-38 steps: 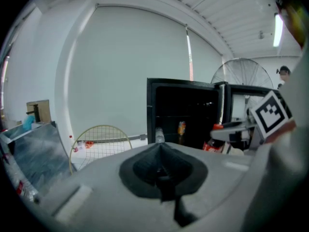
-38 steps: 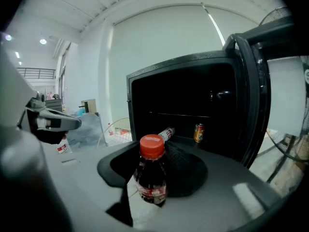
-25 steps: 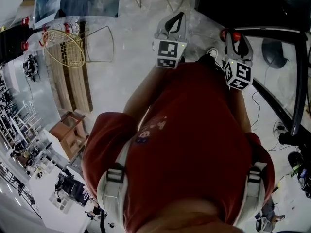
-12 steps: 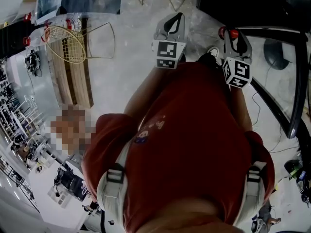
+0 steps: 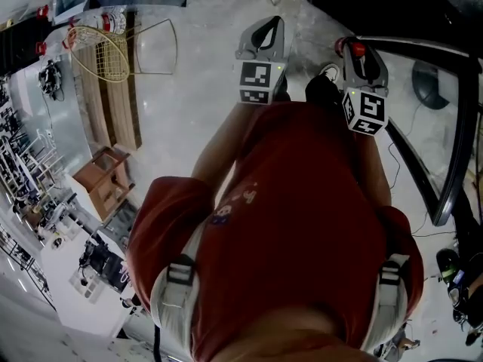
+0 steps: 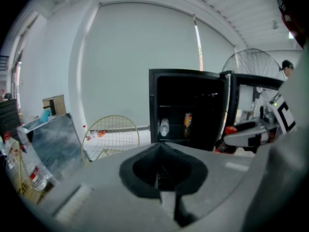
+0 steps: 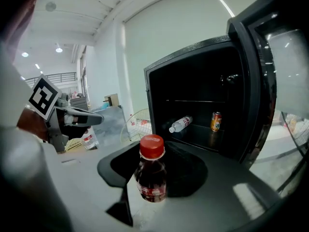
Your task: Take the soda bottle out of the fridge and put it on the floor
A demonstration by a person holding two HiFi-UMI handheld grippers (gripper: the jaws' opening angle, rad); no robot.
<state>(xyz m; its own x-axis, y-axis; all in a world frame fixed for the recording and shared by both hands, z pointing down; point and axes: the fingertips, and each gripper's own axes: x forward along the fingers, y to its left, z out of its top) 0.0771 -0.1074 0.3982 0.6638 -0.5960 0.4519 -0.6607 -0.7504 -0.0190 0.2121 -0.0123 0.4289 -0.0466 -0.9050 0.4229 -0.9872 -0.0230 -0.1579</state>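
Observation:
The soda bottle (image 7: 151, 170), dark with a red cap (image 5: 355, 49), stands upright between the jaws of my right gripper (image 7: 152, 190), which is shut on its body. The gripper holds it in front of the open black fridge (image 7: 203, 95). A clear water bottle (image 7: 180, 124) lying on its side and an orange can (image 7: 216, 121) remain on the fridge shelf. My left gripper (image 6: 161, 174) is shut with nothing in it, off to the left of the right one (image 5: 364, 81), and also faces the fridge (image 6: 188, 108). In the head view both sit above the person's red shirt.
The fridge's glass door (image 7: 263, 81) hangs open at the right. A round wire frame (image 6: 111, 137) leans on the floor left of the fridge. Wooden planks (image 5: 113, 119), a wire basket (image 5: 102, 55), plastic bottles (image 5: 109, 19) and a wooden box (image 5: 102, 183) lie at the left. Cables (image 5: 423, 202) trail at the right.
Both grippers have drifted a little up the head view, the left one slightly more. The bottle stays in the right gripper.

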